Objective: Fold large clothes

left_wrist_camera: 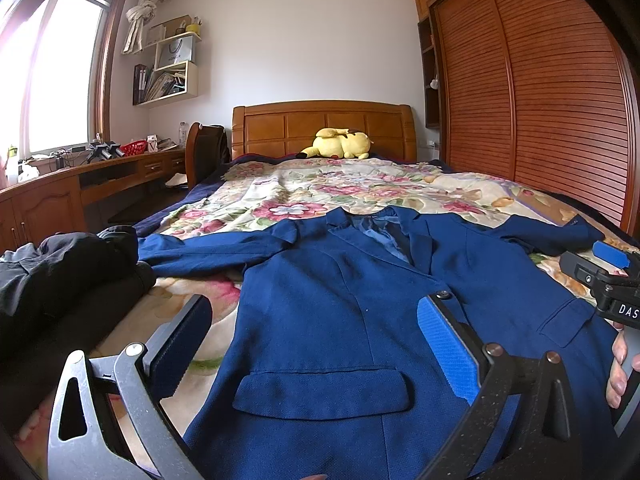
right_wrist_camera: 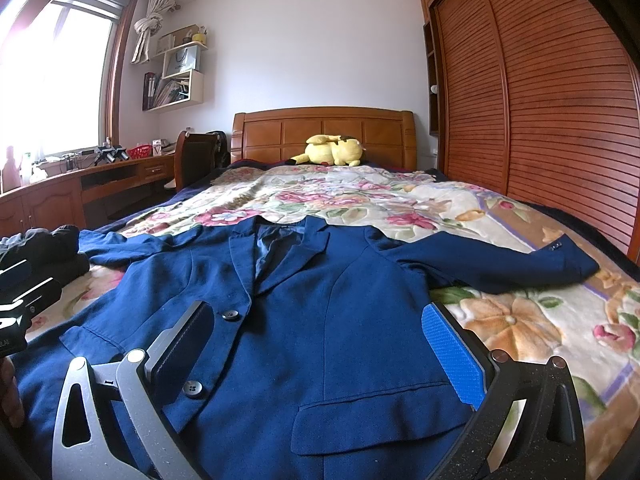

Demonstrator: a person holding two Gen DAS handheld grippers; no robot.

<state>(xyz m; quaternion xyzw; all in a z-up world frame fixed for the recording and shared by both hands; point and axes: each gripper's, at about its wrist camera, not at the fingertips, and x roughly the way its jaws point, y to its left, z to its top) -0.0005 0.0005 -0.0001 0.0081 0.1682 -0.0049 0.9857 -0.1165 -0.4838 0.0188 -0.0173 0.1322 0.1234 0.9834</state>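
Jaws: both pairs stand wide apart and hold nothing; my left gripper [left_wrist_camera: 316, 348] and my right gripper [right_wrist_camera: 320, 348] hover low over the cloth.
Jacket: the blue jacket [right_wrist_camera: 304, 320] lies face up across the lower middle of both views on the floral bedspread [right_wrist_camera: 360, 196], sleeves spread to either side.
Nearby: dark clothes [left_wrist_camera: 60, 276] are heaped at left, touching one sleeve; a yellow plush toy [left_wrist_camera: 338, 144] sits by the headboard [left_wrist_camera: 280, 124], well apart.
Hand: fingers [left_wrist_camera: 618, 364] wrap the right gripper's handle at the right edge.
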